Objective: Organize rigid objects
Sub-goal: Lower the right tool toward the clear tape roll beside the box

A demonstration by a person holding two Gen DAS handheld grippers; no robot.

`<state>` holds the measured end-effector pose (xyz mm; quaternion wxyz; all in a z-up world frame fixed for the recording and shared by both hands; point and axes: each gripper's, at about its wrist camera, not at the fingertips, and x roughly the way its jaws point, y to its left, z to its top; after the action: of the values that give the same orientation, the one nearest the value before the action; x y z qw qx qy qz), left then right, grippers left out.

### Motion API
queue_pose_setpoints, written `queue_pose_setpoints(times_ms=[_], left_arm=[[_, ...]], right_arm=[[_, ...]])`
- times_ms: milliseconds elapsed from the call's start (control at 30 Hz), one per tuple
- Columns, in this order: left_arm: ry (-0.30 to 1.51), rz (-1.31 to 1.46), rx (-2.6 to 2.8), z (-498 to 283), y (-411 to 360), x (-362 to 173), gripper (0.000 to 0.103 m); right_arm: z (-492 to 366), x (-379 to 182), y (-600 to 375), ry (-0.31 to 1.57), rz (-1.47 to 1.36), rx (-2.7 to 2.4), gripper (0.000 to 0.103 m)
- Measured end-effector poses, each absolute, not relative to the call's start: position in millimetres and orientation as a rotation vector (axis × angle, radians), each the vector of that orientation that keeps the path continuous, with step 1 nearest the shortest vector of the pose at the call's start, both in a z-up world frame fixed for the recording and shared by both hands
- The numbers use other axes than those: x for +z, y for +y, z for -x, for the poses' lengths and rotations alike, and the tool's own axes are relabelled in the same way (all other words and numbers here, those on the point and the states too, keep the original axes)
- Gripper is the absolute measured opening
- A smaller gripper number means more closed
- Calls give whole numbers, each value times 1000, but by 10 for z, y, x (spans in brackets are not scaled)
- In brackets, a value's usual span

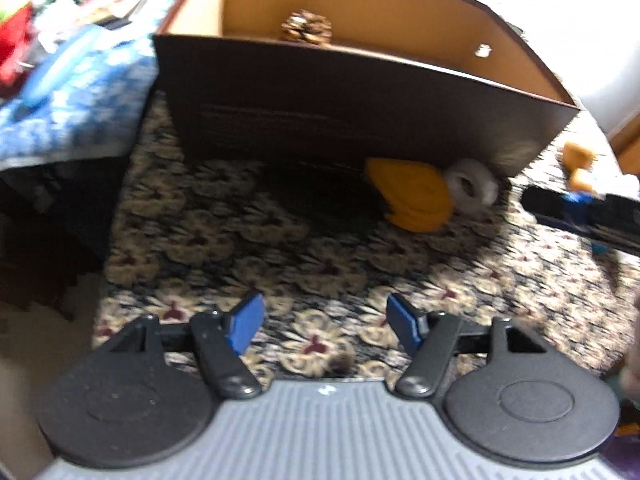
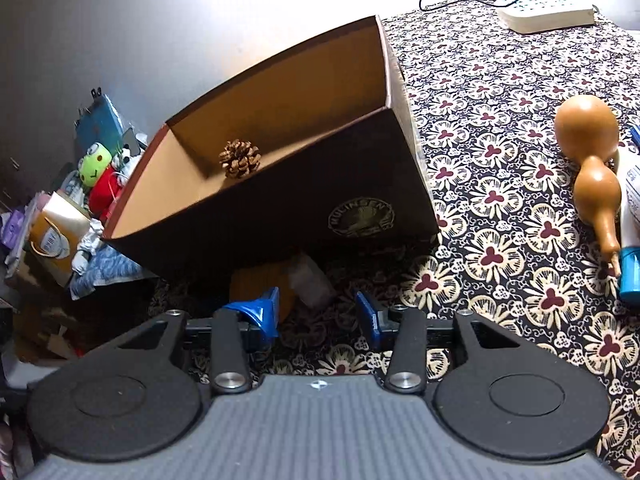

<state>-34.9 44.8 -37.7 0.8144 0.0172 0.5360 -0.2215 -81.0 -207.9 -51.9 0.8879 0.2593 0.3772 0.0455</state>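
Right wrist: box (image 2: 280, 208) on cloth (image 2: 500, 200), pinecone (image 2: 239, 159) inside. Gourd (image 2: 592, 168) right, well apart. Right gripper (image 2: 316, 312) wide open, empty. Left gripper (image 1: 324, 320) same. Risk: round gourd rolls or slips if pinched off-centre.

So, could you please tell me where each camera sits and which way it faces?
Left wrist: on the left tool, low over the floral cloth, facing the brown box; its open blue fingers show.
Right wrist: on the right tool, looking into the box at the pinecone; gourd at right.
Shared: box, pinecone, cloth.
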Motion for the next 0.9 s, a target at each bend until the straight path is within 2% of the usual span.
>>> queue_pose_setpoints(times_ms=[167,433,733,900], left_arm=[[1115,11,-524,370,424,-344,70],[1019,-58,-657,410,155,-181,70],[938,-132,-797,495,-189,-80,70],[912,-167,-823,439,-392,-109,63]], right_arm=[[750,-505,-2072,782,-535,121,26],[573,-553,-2049,784,-522,113,26],[542,-760,-2309,841,-693,86,21],[631,-787,-2445,841,-718,61,19]])
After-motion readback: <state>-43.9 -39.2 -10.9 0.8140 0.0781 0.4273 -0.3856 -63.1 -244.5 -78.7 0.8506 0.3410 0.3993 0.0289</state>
